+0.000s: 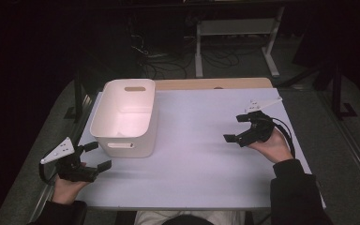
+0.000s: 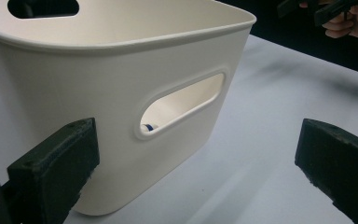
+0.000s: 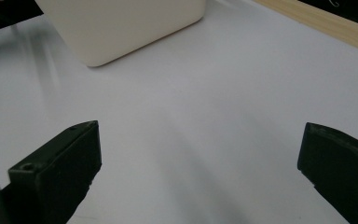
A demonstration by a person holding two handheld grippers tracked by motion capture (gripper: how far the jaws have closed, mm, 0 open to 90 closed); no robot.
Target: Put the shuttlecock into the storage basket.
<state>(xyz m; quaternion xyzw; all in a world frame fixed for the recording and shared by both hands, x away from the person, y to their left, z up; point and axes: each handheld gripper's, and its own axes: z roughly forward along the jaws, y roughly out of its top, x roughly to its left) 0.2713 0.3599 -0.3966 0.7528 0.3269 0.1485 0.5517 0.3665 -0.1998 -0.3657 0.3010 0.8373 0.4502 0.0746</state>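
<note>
Flanking the white bin (image 1: 125,118), left gripper (image 1: 93,155) and right gripper (image 1: 236,127) hold jaws spread wide over bare table (image 1: 201,159).

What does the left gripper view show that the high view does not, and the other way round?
The left gripper view shows a small blue-and-white item inside the cream bin, glimpsed through the handle slot; what it is cannot be told. The high view shows the wooden strip along the table's far edge, a table frame on the floor beyond, and the left gripper whole. Both show the cream bin, the grey tabletop and the right gripper, open.
</note>
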